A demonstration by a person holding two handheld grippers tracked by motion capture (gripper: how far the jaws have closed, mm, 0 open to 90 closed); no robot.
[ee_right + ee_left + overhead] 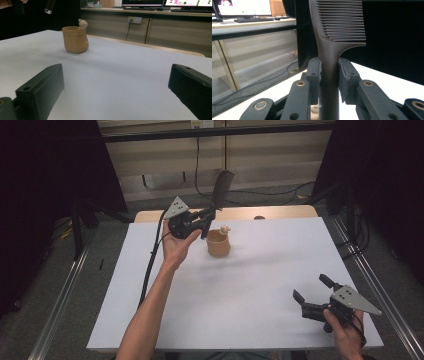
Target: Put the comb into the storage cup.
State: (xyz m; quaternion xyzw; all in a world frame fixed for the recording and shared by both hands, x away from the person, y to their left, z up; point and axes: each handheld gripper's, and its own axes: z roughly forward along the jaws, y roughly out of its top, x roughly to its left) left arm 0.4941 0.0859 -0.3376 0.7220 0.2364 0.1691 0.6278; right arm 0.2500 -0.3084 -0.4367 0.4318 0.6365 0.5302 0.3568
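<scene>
A dark comb (221, 184) is standing upright, handle pinched in the left tongs (206, 221) just above and beside the tan cup (218, 244), while the right tongs (311, 292), spread empty, are waiting well apart from the cup on the desk (260, 270).

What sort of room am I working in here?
Probably a lab or office recording station: a white table framed by black curtains, with computer monitors on a bench behind, cables on grey carpet, and a wall socket.
</scene>
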